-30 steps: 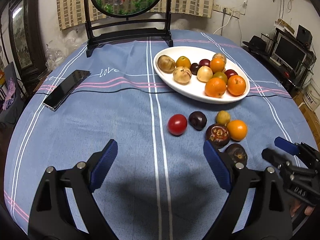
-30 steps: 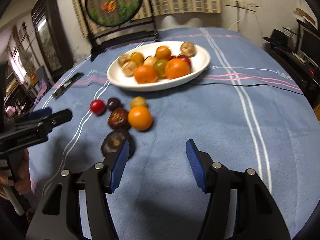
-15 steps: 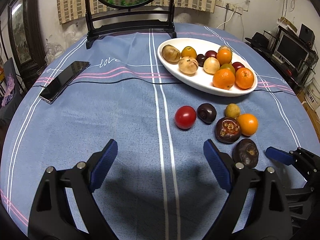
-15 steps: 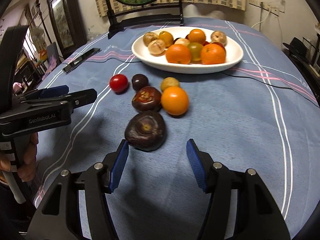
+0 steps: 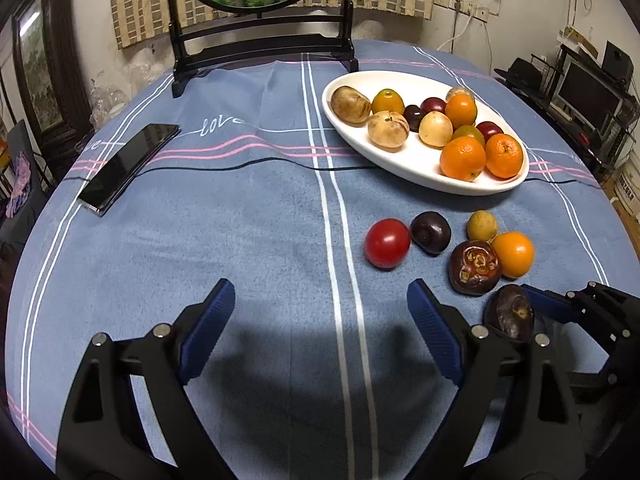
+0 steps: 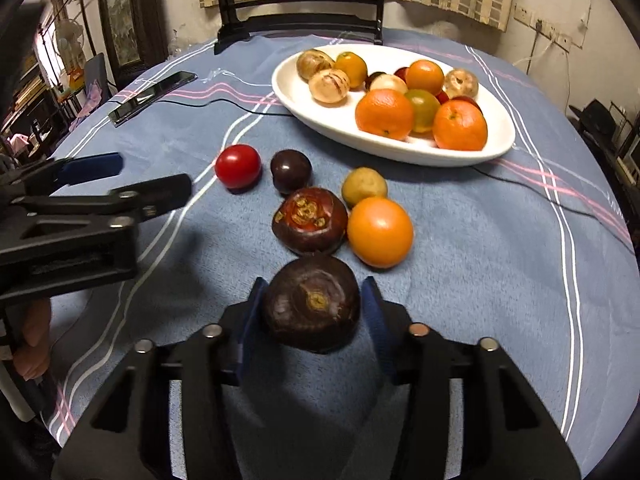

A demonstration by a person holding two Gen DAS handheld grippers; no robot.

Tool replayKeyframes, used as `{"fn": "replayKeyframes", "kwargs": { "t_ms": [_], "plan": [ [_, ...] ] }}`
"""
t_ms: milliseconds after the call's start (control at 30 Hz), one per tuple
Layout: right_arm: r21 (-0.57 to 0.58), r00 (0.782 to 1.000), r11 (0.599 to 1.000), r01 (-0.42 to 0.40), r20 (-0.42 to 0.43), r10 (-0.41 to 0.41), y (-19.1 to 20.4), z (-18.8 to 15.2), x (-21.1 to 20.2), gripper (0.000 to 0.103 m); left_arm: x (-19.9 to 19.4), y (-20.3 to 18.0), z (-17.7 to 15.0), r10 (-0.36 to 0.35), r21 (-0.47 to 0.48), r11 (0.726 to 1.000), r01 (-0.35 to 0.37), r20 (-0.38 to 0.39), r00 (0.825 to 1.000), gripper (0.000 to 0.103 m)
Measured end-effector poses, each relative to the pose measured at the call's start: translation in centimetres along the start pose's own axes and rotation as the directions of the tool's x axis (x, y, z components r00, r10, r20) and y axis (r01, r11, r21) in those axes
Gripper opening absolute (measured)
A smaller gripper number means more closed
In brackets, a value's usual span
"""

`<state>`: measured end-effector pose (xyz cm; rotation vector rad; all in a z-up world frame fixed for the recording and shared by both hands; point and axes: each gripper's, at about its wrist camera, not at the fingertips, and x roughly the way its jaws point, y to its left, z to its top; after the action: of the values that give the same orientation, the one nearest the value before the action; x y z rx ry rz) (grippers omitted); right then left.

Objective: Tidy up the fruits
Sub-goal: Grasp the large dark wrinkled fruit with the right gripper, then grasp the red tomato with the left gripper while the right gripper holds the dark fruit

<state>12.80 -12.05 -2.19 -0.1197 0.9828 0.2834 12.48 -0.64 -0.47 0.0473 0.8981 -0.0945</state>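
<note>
A dark brown round fruit (image 6: 312, 304) lies on the blue cloth between the pads of my right gripper (image 6: 312, 285). Its jaws are closing, and both pads touch the fruit's sides. Just beyond lie a second dark fruit (image 6: 310, 220), an orange (image 6: 379, 232), a small yellow-green fruit (image 6: 363, 186), a dark plum (image 6: 290, 170) and a red tomato (image 6: 238, 166). The white oval plate (image 6: 332, 122) behind them holds several fruits. My left gripper (image 5: 320, 292) hovers open over bare cloth, left of the loose fruits, with nothing between its fingers.
A black phone (image 5: 128, 166) lies at the left of the table, and a thin black cable (image 5: 240, 166) crosses the cloth. A dark wooden stand (image 5: 260, 46) with a round screen stands at the far edge. A person's hand (image 6: 32, 332) holds the left gripper.
My right gripper moved forward around the dark brown fruit and its jaws narrowed onto it. The left gripper stayed open and drifted slightly towards the fruits.
</note>
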Motion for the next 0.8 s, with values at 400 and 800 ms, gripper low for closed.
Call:
{"fn": "replayKeyframes", "kwargs": {
  "t_ms": [400,800],
  "plan": [
    [0.098,0.999,0.995,-0.03,0.03,0.027,-4.2,-1.4,-1.8,0.046,3.7,-2.5,2.0,0.045,0.096,0.995,-0.04,-0.043,0.998,0.089],
    [0.129,0.998,0.991,-0.041,0.054,0.034,-5.3,-1.8,-2.5,0.046,4.2,-5.3,1.9,-0.03,0.208,0.977,0.041,-0.056,0.998,0.03]
  ]
}}
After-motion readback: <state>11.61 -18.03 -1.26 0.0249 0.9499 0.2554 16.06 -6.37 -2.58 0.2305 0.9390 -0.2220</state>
